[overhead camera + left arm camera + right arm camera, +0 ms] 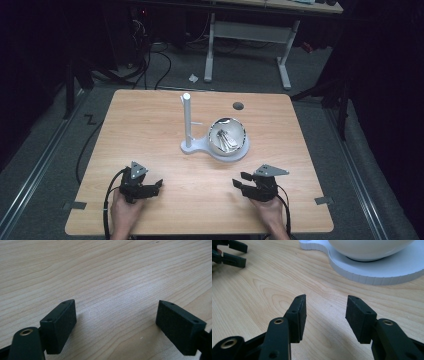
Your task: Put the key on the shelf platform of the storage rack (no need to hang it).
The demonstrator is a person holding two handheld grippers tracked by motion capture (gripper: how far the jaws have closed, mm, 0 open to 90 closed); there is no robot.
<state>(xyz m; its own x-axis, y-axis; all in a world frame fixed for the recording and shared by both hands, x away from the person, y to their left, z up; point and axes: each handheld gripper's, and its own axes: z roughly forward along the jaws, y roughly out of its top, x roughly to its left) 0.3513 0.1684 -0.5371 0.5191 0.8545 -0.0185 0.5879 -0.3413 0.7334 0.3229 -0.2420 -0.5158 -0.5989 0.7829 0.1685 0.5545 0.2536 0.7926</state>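
A white stand (196, 146) with an upright post (187, 119) stands mid-table. Its round plate carries a shiny bowl (228, 136) with several small metallic pieces inside. My left gripper (159, 184) rests near the front left edge, held in a hand. Its jaws stand wide apart over bare wood (116, 322). My right gripper (239, 180) lies at the front right, just in front of the bowl, and points toward the left one. Its jaws are open with nothing between them (325, 312). The bowl (369, 247) and the stand's plate (387, 270) sit close ahead of it.
The wooden table (150, 125) has a dark round hole (238, 106) near its far edge. Grey tape tabs (75, 205) mark the front corners. The left gripper's jaws (233, 253) show in the right gripper view. A desk frame (247, 45) and cables lie on the floor beyond.
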